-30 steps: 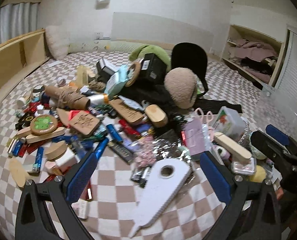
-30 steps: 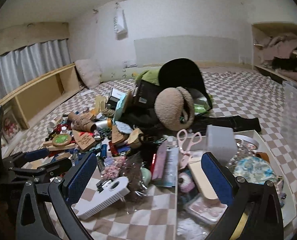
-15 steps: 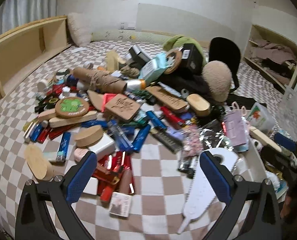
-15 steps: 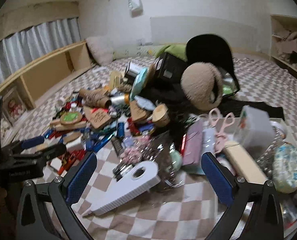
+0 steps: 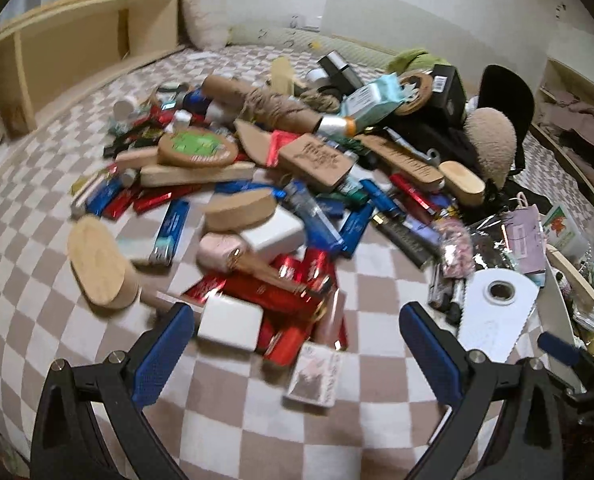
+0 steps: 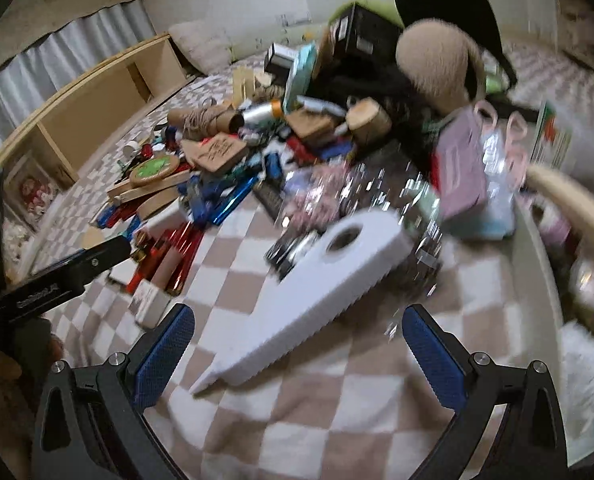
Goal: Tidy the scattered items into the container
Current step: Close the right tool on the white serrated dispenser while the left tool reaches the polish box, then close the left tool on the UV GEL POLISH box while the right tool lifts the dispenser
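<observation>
With both pairs of tongs spread wide and nothing between the pads, neither has hold of anything. The left gripper (image 5: 297, 336) hangs low over the near edge of the clutter, its opening framing a white block (image 5: 229, 322) just inside the left pad, a cluster of red foil sticks (image 5: 281, 292) and a small pale packet (image 5: 315, 372). The right gripper (image 6: 297, 336) points at a white serrated plate (image 6: 309, 292) with a round hole. The plate lies flat on the checked bedcover (image 6: 337, 408), its long axis running from the tip near the left pad up and away to the right, toward the container (image 6: 537, 264). The container sits at the right edge of the pile, already part-filled; its wall is blurred in the right wrist view. The right gripper looks nearer the plate and the container, so that pick probably falls to it. A grip across the narrow width seems to need a turn of the wrist, since the plate lies diagonal to the jaw line.
</observation>
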